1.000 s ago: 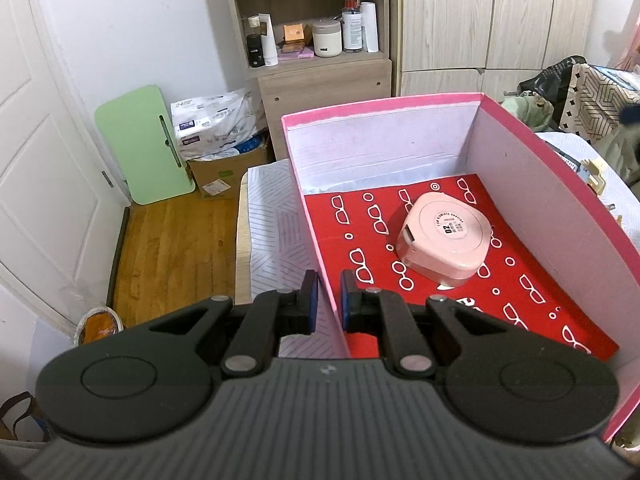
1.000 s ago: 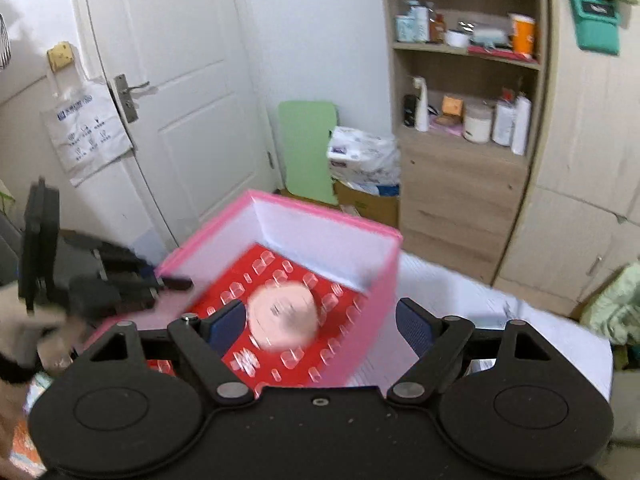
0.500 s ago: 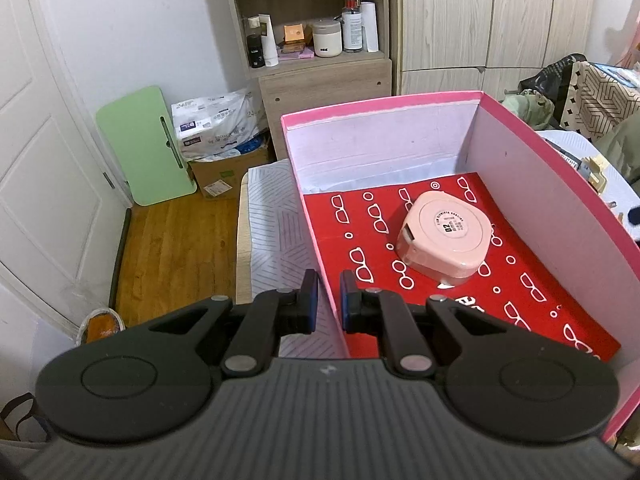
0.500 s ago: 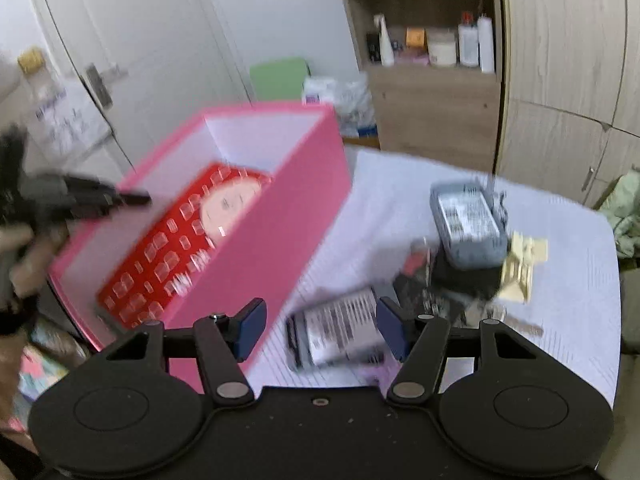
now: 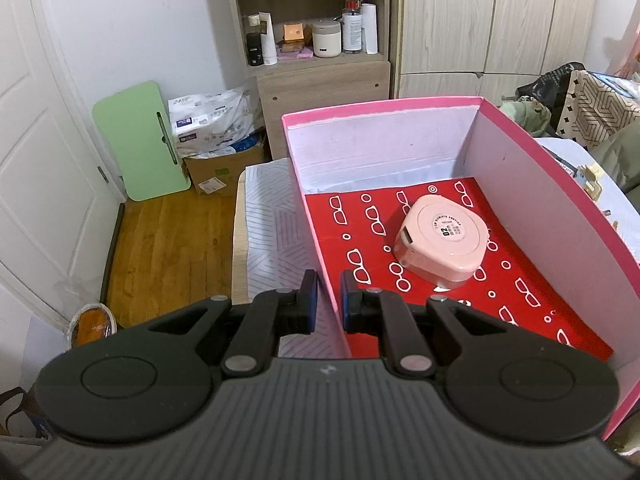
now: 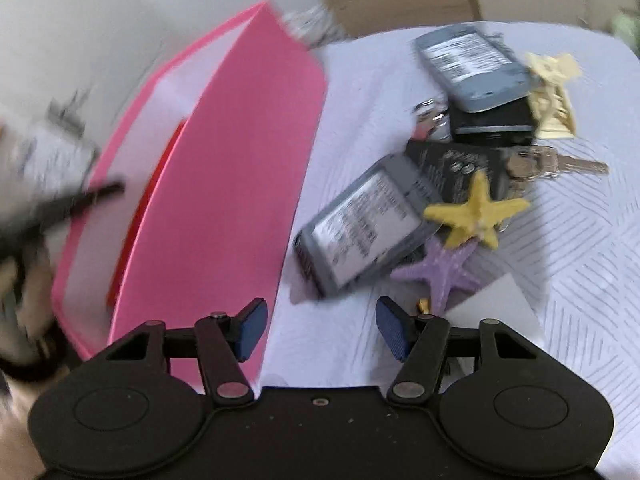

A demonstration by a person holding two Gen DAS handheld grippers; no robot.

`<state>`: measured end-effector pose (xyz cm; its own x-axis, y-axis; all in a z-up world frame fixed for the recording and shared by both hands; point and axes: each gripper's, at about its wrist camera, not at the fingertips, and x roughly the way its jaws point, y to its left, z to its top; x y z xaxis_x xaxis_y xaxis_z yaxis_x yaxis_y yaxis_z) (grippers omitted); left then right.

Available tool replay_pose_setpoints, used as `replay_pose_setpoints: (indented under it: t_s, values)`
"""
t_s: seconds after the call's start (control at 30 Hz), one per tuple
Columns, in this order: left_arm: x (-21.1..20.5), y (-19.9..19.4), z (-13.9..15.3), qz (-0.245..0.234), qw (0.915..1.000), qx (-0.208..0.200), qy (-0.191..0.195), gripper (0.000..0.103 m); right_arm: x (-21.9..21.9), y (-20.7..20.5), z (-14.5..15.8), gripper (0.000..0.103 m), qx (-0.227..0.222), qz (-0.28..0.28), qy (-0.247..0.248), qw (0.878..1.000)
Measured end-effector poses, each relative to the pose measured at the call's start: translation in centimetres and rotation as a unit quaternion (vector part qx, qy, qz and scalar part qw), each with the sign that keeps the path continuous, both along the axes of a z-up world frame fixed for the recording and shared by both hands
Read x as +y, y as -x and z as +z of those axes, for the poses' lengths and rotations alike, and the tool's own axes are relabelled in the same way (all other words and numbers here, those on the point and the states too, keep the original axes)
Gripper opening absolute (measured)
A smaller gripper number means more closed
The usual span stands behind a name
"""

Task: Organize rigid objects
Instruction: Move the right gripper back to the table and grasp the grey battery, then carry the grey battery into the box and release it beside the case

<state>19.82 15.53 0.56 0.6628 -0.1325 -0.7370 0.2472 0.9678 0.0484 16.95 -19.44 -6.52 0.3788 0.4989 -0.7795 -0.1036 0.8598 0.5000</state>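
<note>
Closest to the lens, the left gripper (image 5: 328, 306) is pinching the near-left wall of the tall pink cardboard box with the red glasses-print floor (image 5: 532, 172), jaws nearly shut with the thin wall between the blue pads, so it's basically steadying the box. Over on the other side, the right gripper (image 6: 320, 330) is hanging above the white patterned tablecloth (image 6: 580, 248) with its jaws partway apart, having just been closing in a bit, and nothing's sitting between them. Just ahead of its fingertips, the grey rectangular case with the printed label (image 6: 360, 224) is lying tilted beside the box's outer wall, with the purple plastic starfish (image 6: 440, 272) and yellow plastic starfish (image 6: 478, 212) crowding its right edge. Further out, a second grey labelled case (image 6: 472, 64) is stacked on a black box-like thing, plus keys and a cream-coloured piece, though that view's pretty smeared so I can't be sure what those are. Inside the box, the rounded pink plastic case (image 5: 440, 240) is already resting on the floor. Risk-wise, I'd guess the jaws aren't wide enough for the near case lying flat, so the fingers might land on top or shove it into the starfish; bumping the box wall could also tug it out of the left pinch.
</note>
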Motion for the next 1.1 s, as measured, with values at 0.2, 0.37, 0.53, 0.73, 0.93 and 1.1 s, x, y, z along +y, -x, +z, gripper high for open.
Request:
replay_pose_setpoints:
  t_s: [0.2,0.37,0.53,0.73,0.93,1.1]
  values:
    - [0.0,-0.1,0.0,0.0,1.0,0.0,0.002,0.011,0.6,0.6,-0.3,0.064,-0.056,-0.039,0.02,0.997]
    - [0.1,-0.1,0.0,-0.001,0.9999,0.005,0.01,0.011,0.9,1.5,-0.9,0.06,-0.116,-0.059,0.028,0.991]
    - [0.1,-0.1,0.1,-0.001,0.9999,0.005,0.011,0.011,0.6,1.5,-1.0,0.023,-0.124,-0.081,0.029,0.988]
    - [0.1,-0.2,0.1,0.0,0.9998,0.006,0.016,0.012,-0.3,0.9,-1.1,0.009,-0.121,-0.082,0.004,0.989]
    - [0.4,-0.1,0.1,0.002,0.9998,0.008,0.019,0.012,0.1,0.7,0.2,0.009,-0.153,-0.073,0.034,0.985]
    - [0.4,-0.1,0.1,0.001,0.9998,0.007,0.019,0.012,0.4,0.8,1.2,0.009,-0.161,-0.055,0.074,0.983]
